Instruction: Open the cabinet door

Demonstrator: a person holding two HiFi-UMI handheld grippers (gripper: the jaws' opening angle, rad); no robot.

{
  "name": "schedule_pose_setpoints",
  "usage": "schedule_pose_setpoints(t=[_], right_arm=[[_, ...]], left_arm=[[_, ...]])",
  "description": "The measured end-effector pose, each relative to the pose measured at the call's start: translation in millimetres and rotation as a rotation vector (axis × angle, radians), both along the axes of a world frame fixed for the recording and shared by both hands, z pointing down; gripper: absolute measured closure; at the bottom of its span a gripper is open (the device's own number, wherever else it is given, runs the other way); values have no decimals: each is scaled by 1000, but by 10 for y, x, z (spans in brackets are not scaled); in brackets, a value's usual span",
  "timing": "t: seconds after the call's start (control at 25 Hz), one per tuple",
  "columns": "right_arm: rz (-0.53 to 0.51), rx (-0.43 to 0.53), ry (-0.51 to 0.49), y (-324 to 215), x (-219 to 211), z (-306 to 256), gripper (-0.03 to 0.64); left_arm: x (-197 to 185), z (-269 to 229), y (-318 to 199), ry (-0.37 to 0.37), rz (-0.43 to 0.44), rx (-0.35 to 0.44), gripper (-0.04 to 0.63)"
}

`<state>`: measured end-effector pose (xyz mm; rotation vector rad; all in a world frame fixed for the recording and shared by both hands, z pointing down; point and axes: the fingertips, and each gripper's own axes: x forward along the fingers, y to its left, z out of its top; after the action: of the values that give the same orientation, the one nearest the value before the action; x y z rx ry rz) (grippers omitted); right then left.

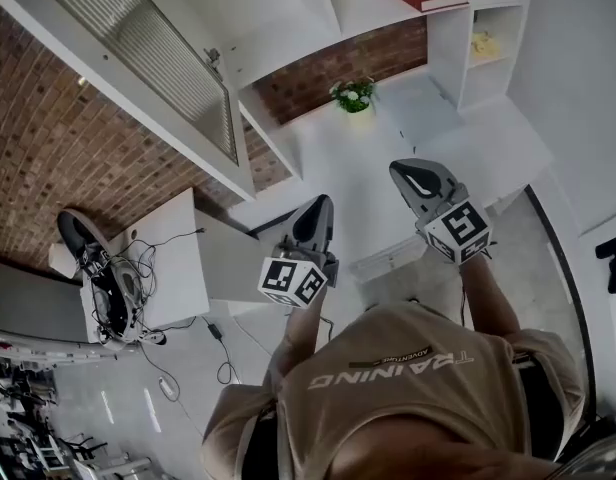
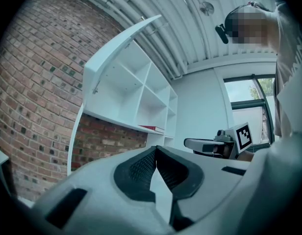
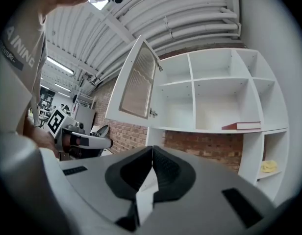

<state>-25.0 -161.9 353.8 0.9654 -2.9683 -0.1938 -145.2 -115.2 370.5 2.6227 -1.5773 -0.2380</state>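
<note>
Your left hand-held gripper point(image 1: 321, 206) and right hand-held gripper point(image 1: 404, 172) are both clenched, empty; the cabinet door point(image 3: 138, 84) stands swung open.

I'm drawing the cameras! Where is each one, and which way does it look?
Head view: head-worn, looking steeply down at the left gripper, right gripper and shirt.
Left gripper view: on the left gripper, facing the shelves; shut jaws show.
Right gripper view: on the right gripper, facing the shelves; shut jaws show.
Shared: both gripper views show the open cabinet door and red book.
</note>
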Motion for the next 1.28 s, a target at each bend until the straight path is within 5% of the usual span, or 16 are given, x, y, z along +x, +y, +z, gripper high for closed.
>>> schedule_pose_setpoints(t=[0.2,0.8,1.28], right_arm=[[-16,-29,40,78,-92,109,603],[-6,3,61,279,-135,-15,603],[51,134,41,261,123,-579,603]], left_arm=[[44,-85,3,-57,8,35,588],[-122,-179,242,3,-33,73,588],[-57,-570,235,-9,-4,165,588]])
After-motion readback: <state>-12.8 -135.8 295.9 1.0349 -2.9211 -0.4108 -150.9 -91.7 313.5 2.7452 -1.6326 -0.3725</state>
